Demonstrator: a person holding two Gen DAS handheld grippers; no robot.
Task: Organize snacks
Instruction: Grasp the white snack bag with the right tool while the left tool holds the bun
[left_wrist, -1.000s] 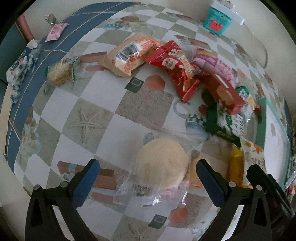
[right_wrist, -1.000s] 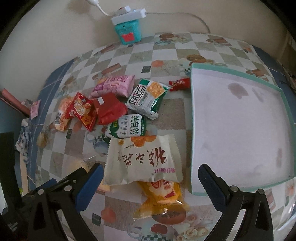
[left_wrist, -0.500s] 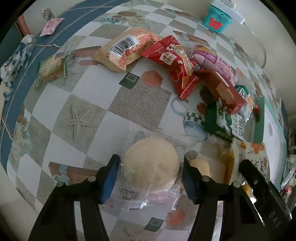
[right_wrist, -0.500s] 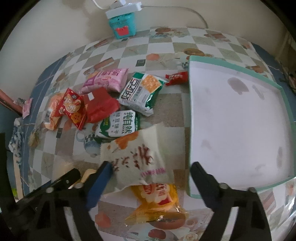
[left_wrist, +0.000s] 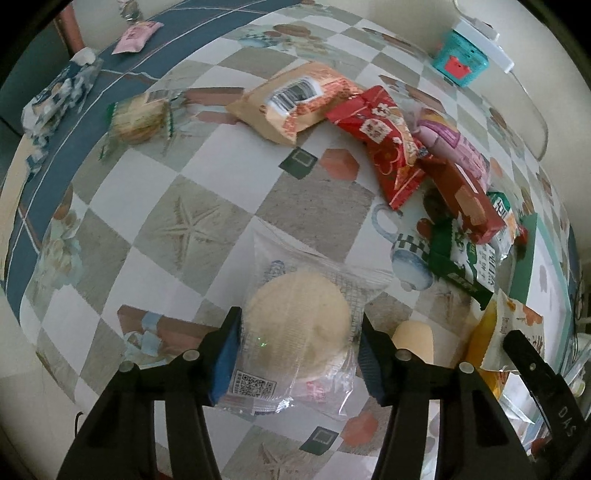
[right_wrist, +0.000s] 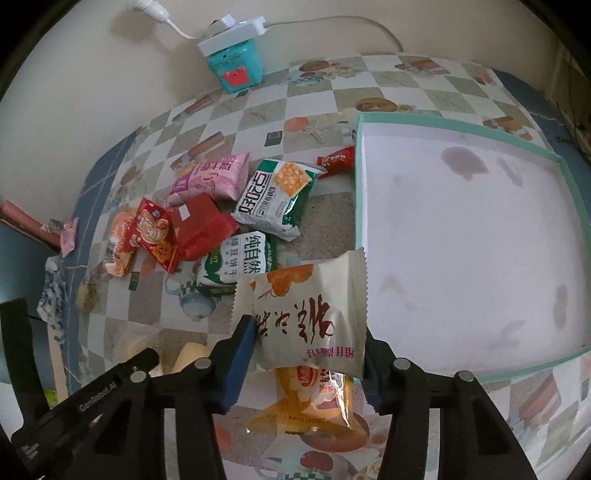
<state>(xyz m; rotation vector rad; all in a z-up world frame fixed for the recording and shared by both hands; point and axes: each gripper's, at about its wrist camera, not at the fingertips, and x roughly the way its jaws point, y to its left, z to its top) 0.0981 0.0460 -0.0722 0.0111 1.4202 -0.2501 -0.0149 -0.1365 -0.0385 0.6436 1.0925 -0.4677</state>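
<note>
My left gripper (left_wrist: 297, 354) now clamps the clear-wrapped cake (left_wrist: 297, 325); right gripper (right_wrist: 308, 354) has closed on the cream pastry packet (right_wrist: 306, 314), lifted beside the tray (right_wrist: 565, 162), ready for loading.

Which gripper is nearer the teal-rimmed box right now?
Right. The right gripper, shut on the cream snack packet, sits just beside the teal-rimmed box near its corner. The left gripper, shut on the clear-wrapped round cake, is farther off, with snacks between.

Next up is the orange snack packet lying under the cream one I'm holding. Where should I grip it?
Grip the orange packet across its puffy middle, coming straight down from above. It lies flat on the table, its far end hidden under the cream packet held in the right gripper; the crimped near end looks thin.
</note>
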